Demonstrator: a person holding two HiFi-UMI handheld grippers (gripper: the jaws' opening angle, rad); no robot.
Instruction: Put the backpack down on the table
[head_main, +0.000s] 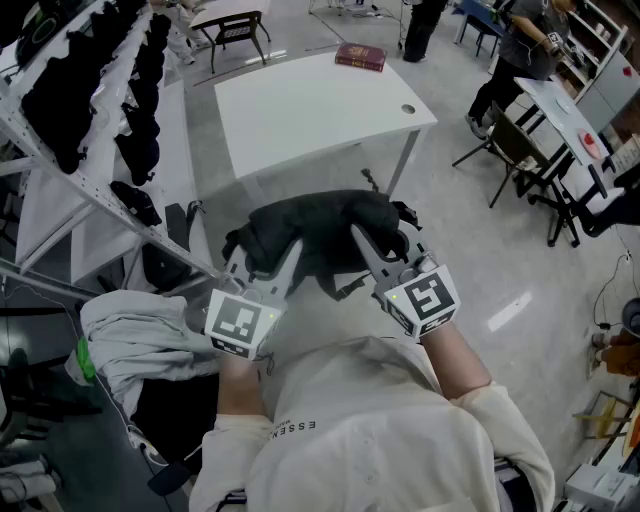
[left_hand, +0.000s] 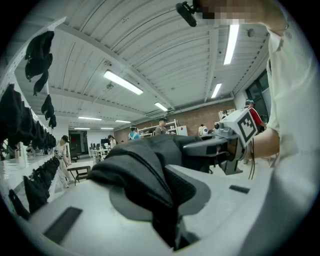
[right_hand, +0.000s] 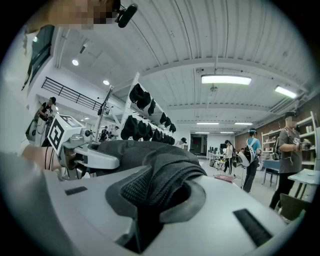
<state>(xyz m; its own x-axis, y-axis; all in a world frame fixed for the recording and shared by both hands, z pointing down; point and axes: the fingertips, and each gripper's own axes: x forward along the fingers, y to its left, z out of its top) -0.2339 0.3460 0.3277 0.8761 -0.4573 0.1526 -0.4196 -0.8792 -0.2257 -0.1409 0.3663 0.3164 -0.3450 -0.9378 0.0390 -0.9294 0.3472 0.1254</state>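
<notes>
A black backpack (head_main: 320, 232) hangs in the air in front of the person, short of the white table (head_main: 300, 105). My left gripper (head_main: 288, 258) is shut on a black padded strap (left_hand: 145, 185) at the pack's left side. My right gripper (head_main: 362, 243) is shut on the other strap (right_hand: 165, 185) at its right side. In the left gripper view the right gripper (left_hand: 210, 145) shows beyond the pack's bulk (left_hand: 165, 147); in the right gripper view the left gripper (right_hand: 97, 159) shows likewise. Both point roughly level, towards each other across the bag.
A dark red book (head_main: 360, 57) lies at the table's far edge, and a round cable hole (head_main: 407, 109) sits near its right corner. A white rack (head_main: 70, 150) hung with black bags stands left. Chairs, tripods and people occupy the right and far side.
</notes>
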